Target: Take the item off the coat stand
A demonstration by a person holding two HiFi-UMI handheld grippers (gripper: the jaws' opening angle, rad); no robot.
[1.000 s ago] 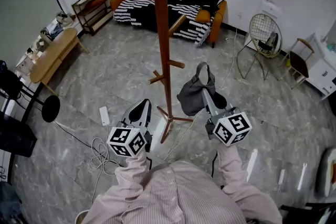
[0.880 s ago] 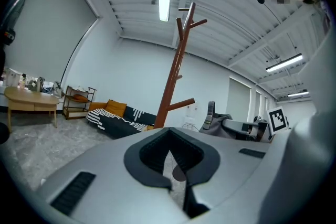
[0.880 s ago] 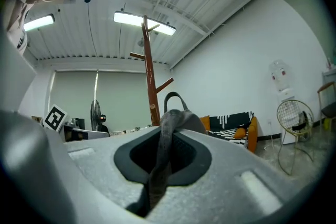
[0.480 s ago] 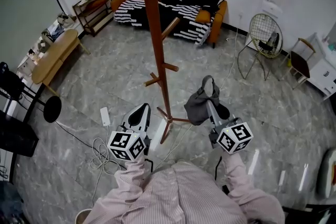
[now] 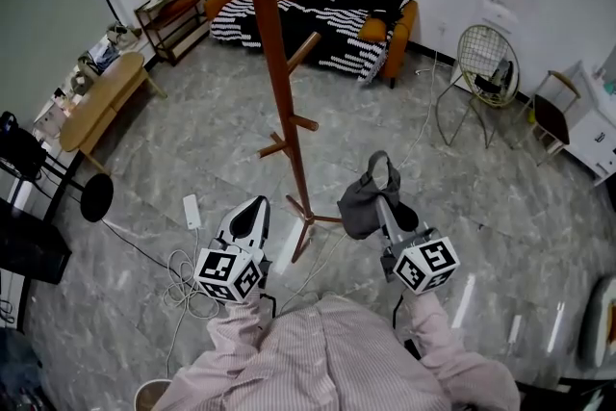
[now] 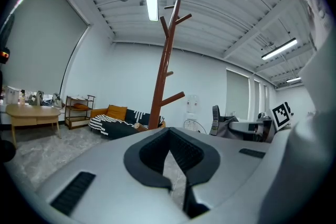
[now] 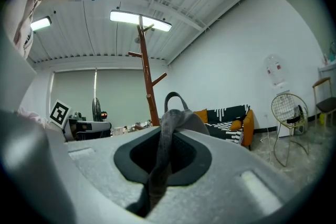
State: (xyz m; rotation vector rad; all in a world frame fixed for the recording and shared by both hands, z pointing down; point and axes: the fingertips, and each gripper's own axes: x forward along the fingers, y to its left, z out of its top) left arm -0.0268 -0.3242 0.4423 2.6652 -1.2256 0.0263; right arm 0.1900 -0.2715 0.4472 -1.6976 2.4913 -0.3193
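Observation:
The brown wooden coat stand (image 5: pixel 274 63) rises from the grey floor just ahead of me, its pegs bare; it also shows as the stand (image 6: pixel 164 71) in the left gripper view and the stand (image 7: pixel 147 81) in the right gripper view. A grey bag (image 5: pixel 364 202) with a loop handle hangs free of the stand, to its right. My right gripper (image 5: pixel 388 212) is shut on the bag's fabric (image 7: pixel 176 118), which runs down between the jaws of the right gripper (image 7: pixel 163 165). My left gripper (image 5: pixel 252 205) is shut and holds nothing, left of the stand's base; its jaws meet in the left gripper (image 6: pixel 170 165) view.
An orange sofa with a striped blanket (image 5: pixel 327 10) lines the far wall. A wire chair (image 5: pixel 486 63) stands at the right, a wooden table (image 5: pixel 96 96) and a shelf (image 5: pixel 173 5) at the left. A black stool (image 5: pixel 93 197), a power strip (image 5: pixel 191 212) and cables lie near my left.
In the head view the coat stand has slid left and away. The right gripper with the grey bag has drawn back a little from it. Both grippers stay shut.

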